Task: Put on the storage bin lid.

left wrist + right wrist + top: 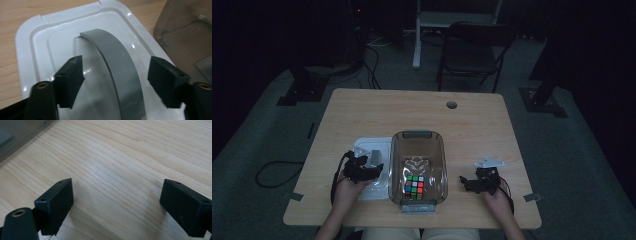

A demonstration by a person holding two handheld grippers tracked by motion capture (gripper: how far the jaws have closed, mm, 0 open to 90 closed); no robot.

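Near the table's (362, 107) front-left edge, the lid's (32, 37) grey handle (117, 65) should be centred before the half-open, empty left gripper (115, 75) is closed.

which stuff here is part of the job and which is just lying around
In the job:
- white lid with its grey handle, flat on the table
- left gripper, open, straddling that handle
- clear bin beside the lid
- puzzle cube inside the bin

Just there:
- right gripper, open over bare table
- folding chair behind the table
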